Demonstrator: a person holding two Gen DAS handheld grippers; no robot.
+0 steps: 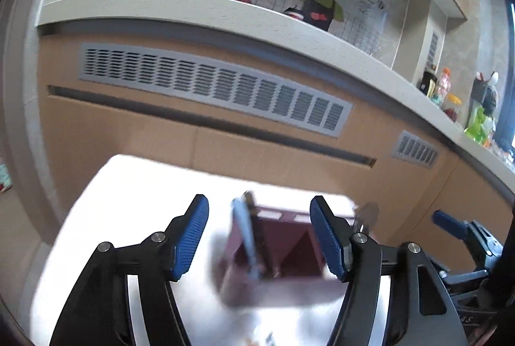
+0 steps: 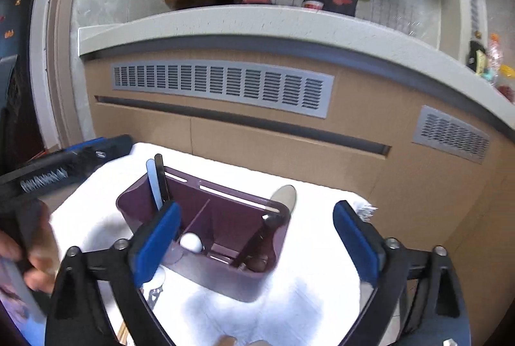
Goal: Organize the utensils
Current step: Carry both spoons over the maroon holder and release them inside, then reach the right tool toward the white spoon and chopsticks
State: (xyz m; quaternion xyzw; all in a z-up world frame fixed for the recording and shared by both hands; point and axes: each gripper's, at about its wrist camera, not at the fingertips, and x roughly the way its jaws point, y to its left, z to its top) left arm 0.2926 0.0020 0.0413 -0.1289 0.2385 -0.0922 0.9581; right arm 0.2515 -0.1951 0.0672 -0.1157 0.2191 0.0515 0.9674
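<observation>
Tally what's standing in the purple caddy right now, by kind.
Flat handles, left compartment (one pale blue, one black): 2
Spoons, right compartment (metal bowl up): 1
Total: 3 in the purple caddy; the white round item's kind is unclear.

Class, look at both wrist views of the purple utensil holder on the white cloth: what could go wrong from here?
1. The purple plastic utensil holder stands on a loose white cloth; a nudge from the open right claw could slide or tip it.
2. The metal spoon leans over the holder's rim and may fall out.
3. The open left claw brackets the upright utensil handles and could knock them.
</observation>
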